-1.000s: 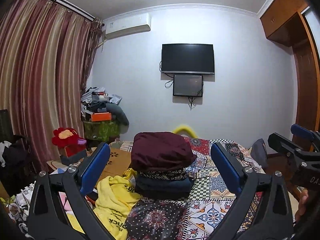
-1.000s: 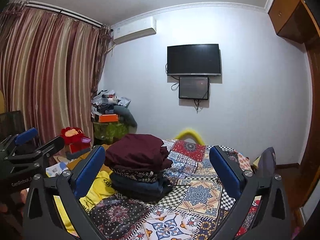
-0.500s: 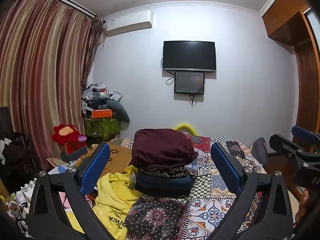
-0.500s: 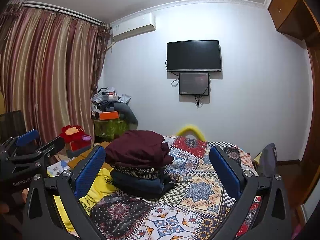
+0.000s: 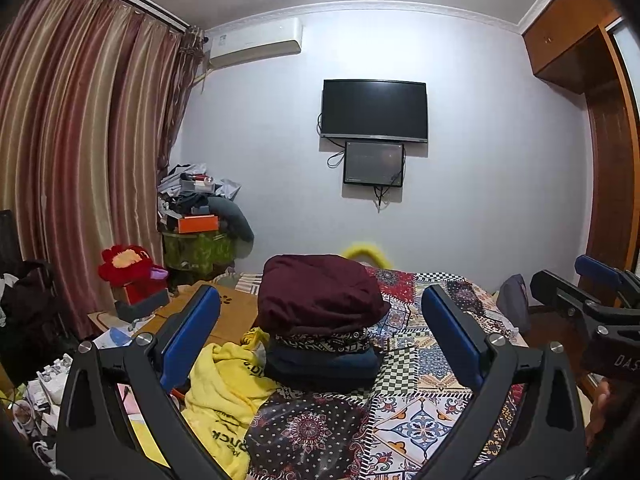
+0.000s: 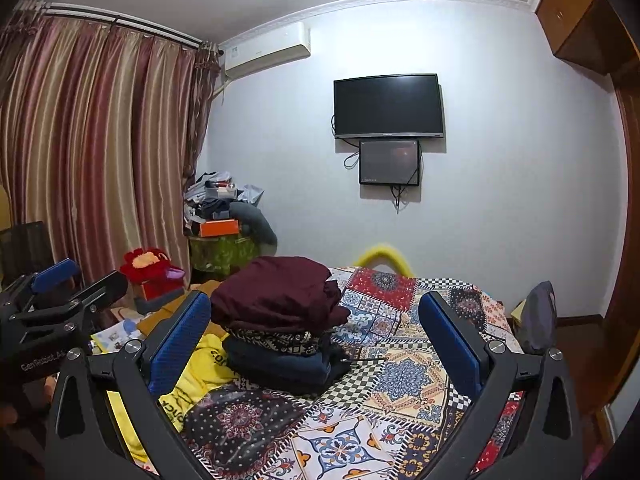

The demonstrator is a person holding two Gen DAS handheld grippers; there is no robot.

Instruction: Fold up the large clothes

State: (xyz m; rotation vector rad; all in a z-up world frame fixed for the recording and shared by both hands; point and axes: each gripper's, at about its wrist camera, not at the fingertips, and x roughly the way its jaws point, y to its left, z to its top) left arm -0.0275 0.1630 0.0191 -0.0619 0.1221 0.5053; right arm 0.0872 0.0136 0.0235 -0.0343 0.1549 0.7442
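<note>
While both tools hang raised over the bed, neither has anything in it: my left gripper (image 5: pixel 320 336) stands with its blue pads spread wide and bare, and my right gripper (image 6: pixel 316 336) is just as widely parted and just as empty. I hold them level and pointed down the length of the bed (image 5: pixel 432 364), I think, so that I can look over what lies there before choosing a garment.

Straight ahead, framed between the fingers in both views, sits a stack of folded clothes (image 5: pixel 320 328): a maroon garment (image 6: pixel 276 292) on top, a patterned black-and-white piece under it, and a dark navy one at the bottom. That pile looks finished and rests squarely on the patchwork bedspread (image 6: pixel 400 372), out of the working area nearer me.

What remains to fold, by my reckoning, is the yellow garment (image 5: pixel 228 400) with black lettering, crumpled just beside the stack on my left, its cloth bunched and partly draped off the bed's edge. A dark dotted cloth (image 6: pixel 236 424) lies flat near me; whether it is clothing or part of the bedding I cannot tell.

My next reach would go to the yellow piece; both grippers would need to come down and leftward, and loose folds may slip from a shallow pinch.
</note>
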